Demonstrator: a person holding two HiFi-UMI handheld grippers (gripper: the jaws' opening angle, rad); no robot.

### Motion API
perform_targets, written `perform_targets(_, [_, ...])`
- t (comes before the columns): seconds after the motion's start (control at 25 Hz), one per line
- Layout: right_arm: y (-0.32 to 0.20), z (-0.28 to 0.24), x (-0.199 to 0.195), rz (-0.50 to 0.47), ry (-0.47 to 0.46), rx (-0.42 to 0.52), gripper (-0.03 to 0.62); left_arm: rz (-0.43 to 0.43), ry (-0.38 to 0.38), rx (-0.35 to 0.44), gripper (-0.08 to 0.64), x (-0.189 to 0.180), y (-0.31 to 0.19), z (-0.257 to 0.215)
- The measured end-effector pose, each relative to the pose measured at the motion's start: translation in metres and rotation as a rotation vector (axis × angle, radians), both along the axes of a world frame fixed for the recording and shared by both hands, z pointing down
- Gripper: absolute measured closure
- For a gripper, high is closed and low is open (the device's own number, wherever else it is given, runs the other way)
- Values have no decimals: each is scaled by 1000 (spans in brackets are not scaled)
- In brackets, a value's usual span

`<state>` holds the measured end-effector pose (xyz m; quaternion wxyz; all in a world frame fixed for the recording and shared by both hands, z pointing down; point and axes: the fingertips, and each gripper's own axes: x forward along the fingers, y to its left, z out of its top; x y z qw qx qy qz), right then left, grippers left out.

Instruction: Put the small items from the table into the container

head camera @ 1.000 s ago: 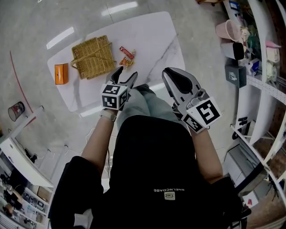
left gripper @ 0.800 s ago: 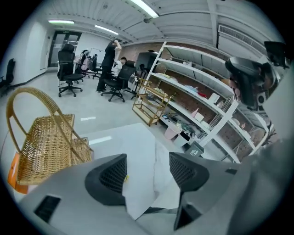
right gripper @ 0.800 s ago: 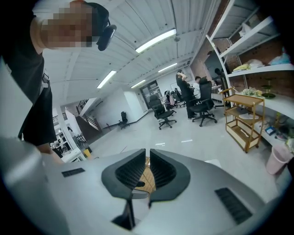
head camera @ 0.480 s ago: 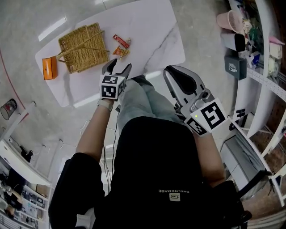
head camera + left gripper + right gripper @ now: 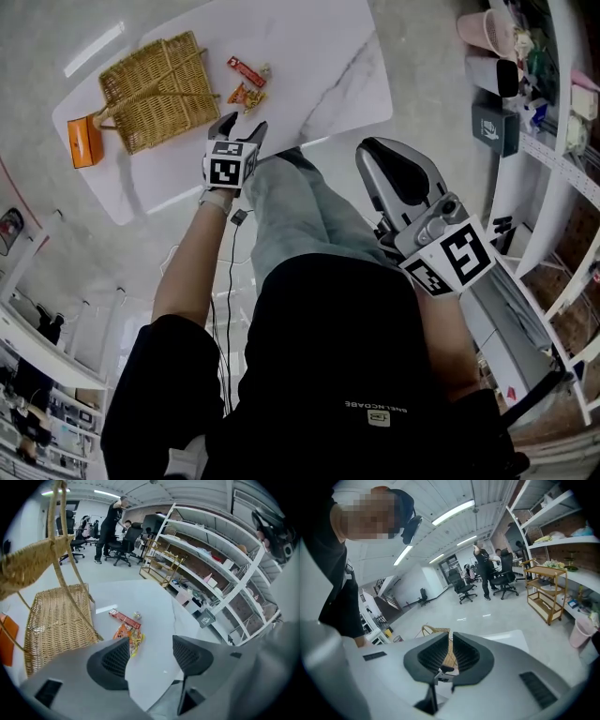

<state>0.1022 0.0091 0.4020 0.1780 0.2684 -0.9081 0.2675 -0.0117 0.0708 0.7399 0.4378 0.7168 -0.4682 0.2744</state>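
Hovering over the near edge of the counter [image 5: 319,66], the left tool [image 5: 150,656] has its two jaws wide apart with nothing between them. It is near the snacks but touches none.

Three small items lie in a loose cluster on the counter, just right of the basket [image 5: 155,89]:
- one red bar [image 5: 124,618]
- one orange packet [image 5: 127,637], closest to the left tool
- one tiny wrapped piece [image 5: 137,616] at the bar's far end

The bar and packet are just beside each other, and all three are outside the basket.

There is one wicker basket, standing upright on the counter's left part with its handles up. One orange box [image 5: 82,141] sits at the basket's left side, at the counter's edge.

The right tool [image 5: 451,653] is held back beside the person's body, well apart from the counter. Its two jaws are nearly together with only a thin slit between them, gripping nothing.

One shelf rack [image 5: 225,573] stands past the counter's right side.
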Motion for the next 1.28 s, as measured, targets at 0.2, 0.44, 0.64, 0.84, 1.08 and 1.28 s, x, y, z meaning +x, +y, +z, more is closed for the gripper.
perform_targets(0.2, [-4, 15, -3, -2, 27, -21, 578, 23, -5, -19, 288, -1, -1, 28])
perform_targets(0.44, [-7, 30, -9, 8, 20, -69, 578, 10, -9, -53, 288, -2, -4, 57])
perform_targets(0.64, [-2, 40, -12, -4, 37, -85, 578, -9, -19, -78, 288, -6, -5, 82])
perform_targets(0.84, [1, 49, -7, 11, 53, -105, 578, -7, -18, -89, 296, -1, -8, 100])
perform_targets(1.08, [2, 53, -5, 25, 60, -115, 578, -27, -44, -107, 394, -2, -8, 111])
perform_targets(1.28, [1, 51, -2, 33, 59, -113, 578, -3, -66, -100, 416, -3, -12, 109])
